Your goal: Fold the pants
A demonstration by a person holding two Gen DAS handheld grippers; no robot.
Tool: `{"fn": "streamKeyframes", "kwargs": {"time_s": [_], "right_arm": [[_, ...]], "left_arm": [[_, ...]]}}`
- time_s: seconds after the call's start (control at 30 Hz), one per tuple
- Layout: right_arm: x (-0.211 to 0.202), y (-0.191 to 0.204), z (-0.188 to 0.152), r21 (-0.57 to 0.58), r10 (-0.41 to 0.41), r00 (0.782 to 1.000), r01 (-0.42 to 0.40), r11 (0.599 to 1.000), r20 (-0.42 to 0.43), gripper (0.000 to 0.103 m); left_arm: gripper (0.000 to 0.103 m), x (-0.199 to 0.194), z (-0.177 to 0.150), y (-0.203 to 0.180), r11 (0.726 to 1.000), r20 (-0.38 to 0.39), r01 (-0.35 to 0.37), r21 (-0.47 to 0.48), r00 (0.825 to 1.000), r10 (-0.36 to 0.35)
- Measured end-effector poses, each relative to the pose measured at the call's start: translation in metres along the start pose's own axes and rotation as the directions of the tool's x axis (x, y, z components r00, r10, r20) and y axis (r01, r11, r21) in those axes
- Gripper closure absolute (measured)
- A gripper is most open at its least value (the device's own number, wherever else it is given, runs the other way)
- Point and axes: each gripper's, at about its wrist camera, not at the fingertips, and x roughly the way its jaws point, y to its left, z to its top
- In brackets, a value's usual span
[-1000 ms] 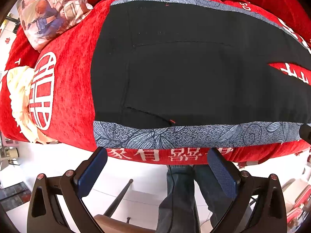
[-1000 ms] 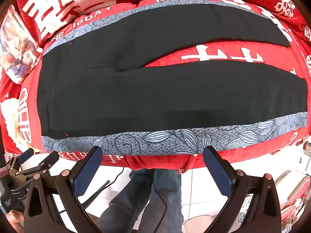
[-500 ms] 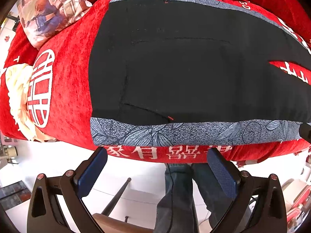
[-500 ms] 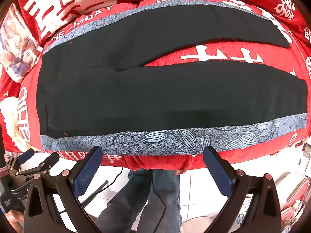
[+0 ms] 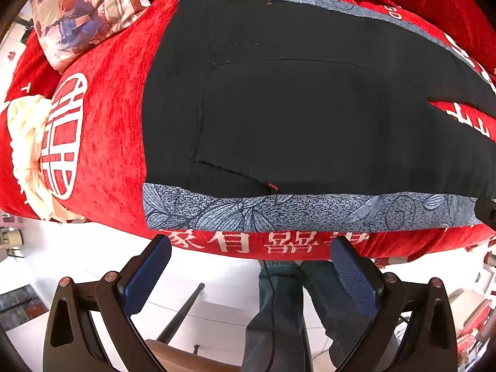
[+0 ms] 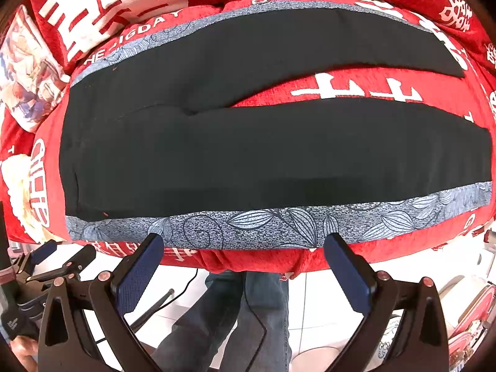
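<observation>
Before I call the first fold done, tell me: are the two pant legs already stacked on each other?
No. In the right wrist view the pants lie flat with both legs apart, red blanket showing between them.

We see bright, even daylight in both views, with the white floor (image 5: 217,279) nearly washed out. Fisheye bending curves the bed's (image 6: 403,257) edges, and the black pants (image 6: 248,155) show almost no detail, perhaps underexposed.

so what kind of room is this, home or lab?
Most likely a home bedroom. Black pants lie spread flat on a bed-like surface under a red blanket with white characters, a printed pillow sits at its far corner, and white tiled floor shows below.
</observation>
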Motion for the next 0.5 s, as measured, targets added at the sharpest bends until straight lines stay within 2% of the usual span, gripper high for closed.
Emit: {"fn": "streamKeyframes", "kwargs": {"time_s": [0.33, 0.43, 0.5], "right_arm": [[0.005, -0.002, -0.002, 0.007, 0.029, 1.0, -0.029, 1.0, 0.003, 0.0], [0.009, -0.007, -0.002, 0.036, 0.093, 0.996, -0.093, 0.995, 0.004, 0.0], [0.014, -0.012, -0.003, 0.065, 0.167, 0.986, -0.167, 0.984, 0.009, 0.0]], "left_arm": [[0.0, 0.004, 0.0, 0.005, 1.0, 0.018, -0.008, -0.019, 1.0, 0.008], [0.0, 0.008, 0.0, 0.011, 0.999, 0.022, 0.018, -0.036, 1.0, -0.018], [0.0, 0.013, 0.0, 0.018, 0.997, 0.029, 0.055, -0.062, 0.998, -0.053]]}}
